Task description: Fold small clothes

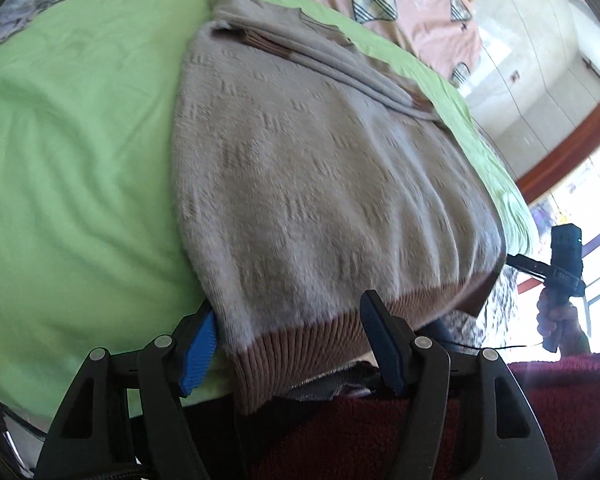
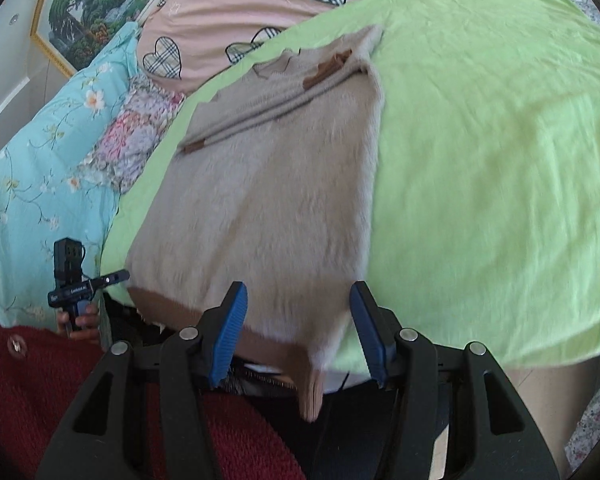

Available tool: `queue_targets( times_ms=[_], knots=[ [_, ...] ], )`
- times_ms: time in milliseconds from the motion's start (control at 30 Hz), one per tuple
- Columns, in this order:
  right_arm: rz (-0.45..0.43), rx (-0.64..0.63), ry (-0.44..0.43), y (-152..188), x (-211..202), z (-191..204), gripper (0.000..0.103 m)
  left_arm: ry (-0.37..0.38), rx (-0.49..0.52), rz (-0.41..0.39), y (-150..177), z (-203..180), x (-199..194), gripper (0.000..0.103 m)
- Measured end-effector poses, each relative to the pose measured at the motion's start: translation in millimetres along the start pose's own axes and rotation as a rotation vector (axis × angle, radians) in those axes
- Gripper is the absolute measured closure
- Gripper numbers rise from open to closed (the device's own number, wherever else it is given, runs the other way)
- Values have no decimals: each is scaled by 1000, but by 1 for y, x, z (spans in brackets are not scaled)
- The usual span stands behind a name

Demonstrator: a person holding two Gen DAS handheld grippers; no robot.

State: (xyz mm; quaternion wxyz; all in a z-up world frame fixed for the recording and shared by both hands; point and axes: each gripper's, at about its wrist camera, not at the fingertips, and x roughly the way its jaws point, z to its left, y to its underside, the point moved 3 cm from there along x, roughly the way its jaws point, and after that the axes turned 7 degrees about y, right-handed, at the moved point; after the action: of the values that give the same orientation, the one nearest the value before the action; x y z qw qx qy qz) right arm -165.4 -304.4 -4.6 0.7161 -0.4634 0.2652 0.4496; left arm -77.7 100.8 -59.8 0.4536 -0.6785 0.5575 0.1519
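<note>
One garment is in play, a beige knitted sweater [image 1: 320, 168] lying flat on the green sheet [image 1: 80, 160] that covers the bed, with a pink quilt with checked hearts [image 2: 228, 4] at the far side and a pale blue floral quilt [image 2: 40, 152] to the left in the right wrist view. Part of the folding looks done already: both sleeves lie drawn in across the far end of the body, near the neck, their brown cuffs showing, so the sweater reads as a narrow rectangle. What seems left is the lengthwise fold, bringing the near brown ribbed hem [image 1: 300, 344] up toward the collar, and perhaps a second halving. That hem hangs slightly over the near edge of the bed, just in front of both tools. The left gripper [image 1: 288, 344] has its blue pads spread, with the left corner of the hem lying between them and not pinched. The right gripper [image 2: 298, 332] likewise stands apart around the right corner of the hem, its pads clear of the knit. The person's red sleeve [image 2: 28, 380] shows below.
</note>
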Motion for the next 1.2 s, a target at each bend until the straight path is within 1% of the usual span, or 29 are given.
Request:
queue_targets(
  times_ms=[33,100,133,167,233,267,300,333,367,400,433,500,567,633,700,767,867,933,1033,1100,1200],
  knots=[
    [49,-9,0,9,5,-1,48,4,8,6,2,0,0,35],
    [120,-44,5,21,16,1,48,18,18,17,4,-1,2,35],
    [141,-50,-1,25,22,2,48,24,22,24,4,-1,3,35],
    [158,-50,-7,29,31,4,48,25,27,30,4,-1,4,35],
    [145,-28,-21,32,43,8,48,24,44,46,2,-3,4,37],
    [135,-18,-31,31,49,10,48,15,51,52,1,-3,5,43],
    [131,-24,-41,31,54,14,53,7,57,57,0,-3,5,48],
    [135,-41,-45,32,56,18,60,-3,63,63,0,-3,5,61],
    [151,-77,-52,33,58,26,75,-3,65,68,0,-1,4,79],
    [168,-117,-57,34,58,34,89,0,61,76,0,-1,4,86],
    [181,-140,-66,34,57,39,92,4,56,82,0,1,4,89],
    [186,-173,-97,32,47,45,93,7,57,79,0,1,0,93],
    [154,-178,-148,24,30,49,94,27,52,57,-1,-2,-7,96],
    [93,-159,-199,11,11,50,94,61,20,12,-6,-3,-19,97],
    [6,-119,-255,-6,-7,48,94,91,-6,-35,-14,-4,-31,97],
    [-78,-83,-307,-20,-23,43,94,106,-15,-97,-28,-6,-43,97],
    [-178,-41,-353,-43,-35,40,94,125,-11,-188,-54,-11,-61,97],
    [-226,-22,-363,-59,-37,39,94,122,9,-241,-74,-14,-70,97],
    [-276,-21,-351,-88,-36,36,94,131,34,-319,-109,-20,-78,97],
    [-304,-29,-347,-109,-34,39,94,136,51,-365,-134,-23,-77,97],
    [-355,-36,-328,-141,-28,41,94,131,67,-414,-166,-27,-69,97]
  ],
)
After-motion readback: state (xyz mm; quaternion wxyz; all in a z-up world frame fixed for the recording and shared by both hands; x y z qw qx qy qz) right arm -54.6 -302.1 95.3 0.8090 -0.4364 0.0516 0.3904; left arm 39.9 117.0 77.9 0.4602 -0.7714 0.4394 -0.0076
